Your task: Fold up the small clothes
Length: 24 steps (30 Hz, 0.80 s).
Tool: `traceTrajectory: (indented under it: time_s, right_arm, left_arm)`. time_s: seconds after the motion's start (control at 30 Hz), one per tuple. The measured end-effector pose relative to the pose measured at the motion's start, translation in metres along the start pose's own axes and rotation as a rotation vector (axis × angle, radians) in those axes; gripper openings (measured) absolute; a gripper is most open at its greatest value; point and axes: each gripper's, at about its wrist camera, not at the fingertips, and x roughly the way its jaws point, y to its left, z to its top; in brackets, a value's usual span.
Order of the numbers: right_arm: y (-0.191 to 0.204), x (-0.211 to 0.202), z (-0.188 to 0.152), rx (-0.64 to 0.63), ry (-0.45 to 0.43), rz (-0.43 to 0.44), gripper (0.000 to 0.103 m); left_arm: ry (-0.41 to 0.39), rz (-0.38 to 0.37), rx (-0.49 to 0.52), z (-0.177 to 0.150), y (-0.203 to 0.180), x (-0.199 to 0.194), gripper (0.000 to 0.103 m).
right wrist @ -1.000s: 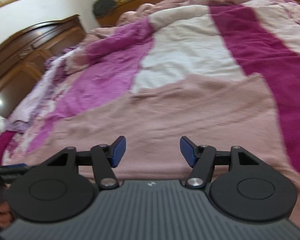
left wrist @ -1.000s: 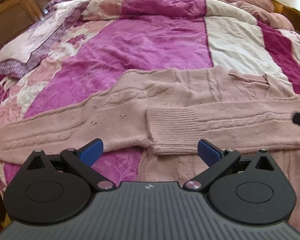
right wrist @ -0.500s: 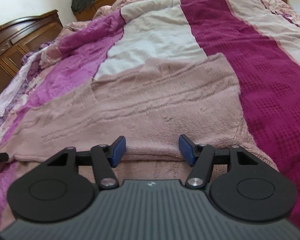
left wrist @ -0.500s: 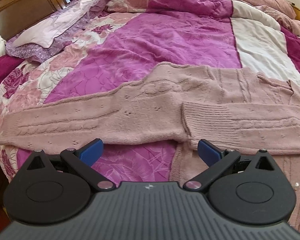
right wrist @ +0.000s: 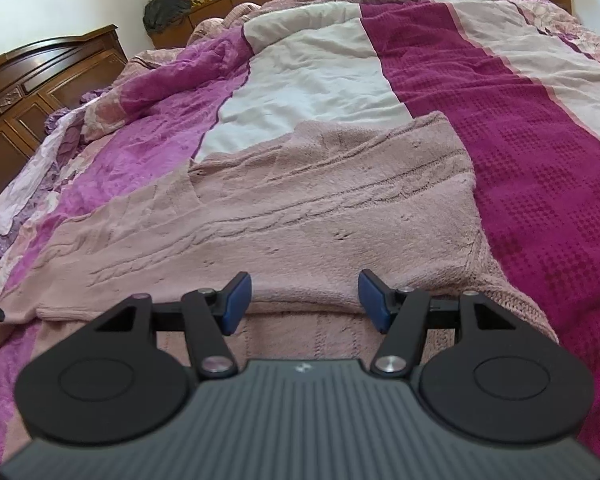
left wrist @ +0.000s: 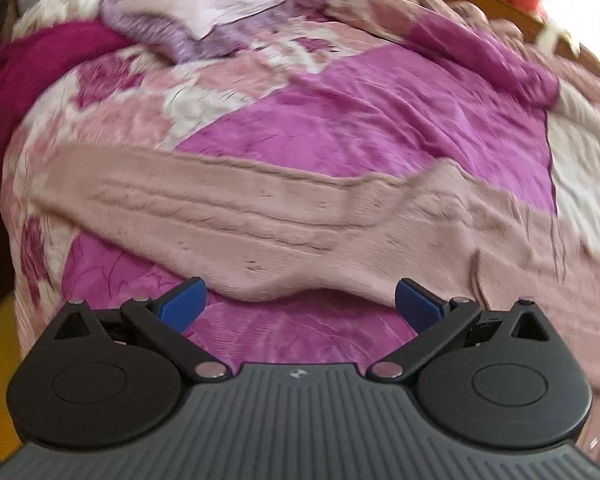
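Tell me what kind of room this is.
Most likely a bedroom: a bed under a pink and magenta patchwork quilt, a carved wooden headboard, and a pink knit sweater spread out on it.

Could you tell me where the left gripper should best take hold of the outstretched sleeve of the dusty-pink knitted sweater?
Probably at the sleeve's near lower edge, which lies directly ahead of the open left gripper. It lies flat on the magenta quilt, so come in low from the near side and slide one finger under the edge.

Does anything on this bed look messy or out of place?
Mostly the rumpled purple floral cloth heaped at the far side. The pink knitted sweater lies flat, one long sleeve stretched out unfolded. Nothing looks damaged or spilled.
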Motion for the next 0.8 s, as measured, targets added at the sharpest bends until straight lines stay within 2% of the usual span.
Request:
traceTrajectory:
  time_s: [0.1,0.3,0.47,0.67,0.8]
  right_arm:
    - [0.003,-0.006,-0.002,0.009,0.003,0.029,0.062]
    - [0.010,-0.012,-0.010,-0.018,0.006,0.036,0.062]
    - [0.011,-0.012,-0.018,-0.027,0.032,0.033,0.062]
    - [0.011,-0.006,-0.027,-0.027,0.047,0.016,0.061]
    - [0.012,-0.002,-0.029,-0.032,0.049,0.007,0.062]
  left_arm:
    - [0.010,-0.001,-0.092,0.002,0.017,0.009,0.103]
    - [-0.018,0.025,-0.173,0.006,0.035,0.031,0.103]
    - [-0.075,0.023,-0.240,0.013,0.050,0.044,0.103]
    - [-0.105,-0.045,-0.356,0.017,0.070,0.045,0.103]
    - [-0.094,-0.019,-0.337,0.022,0.070,0.051,0.103]
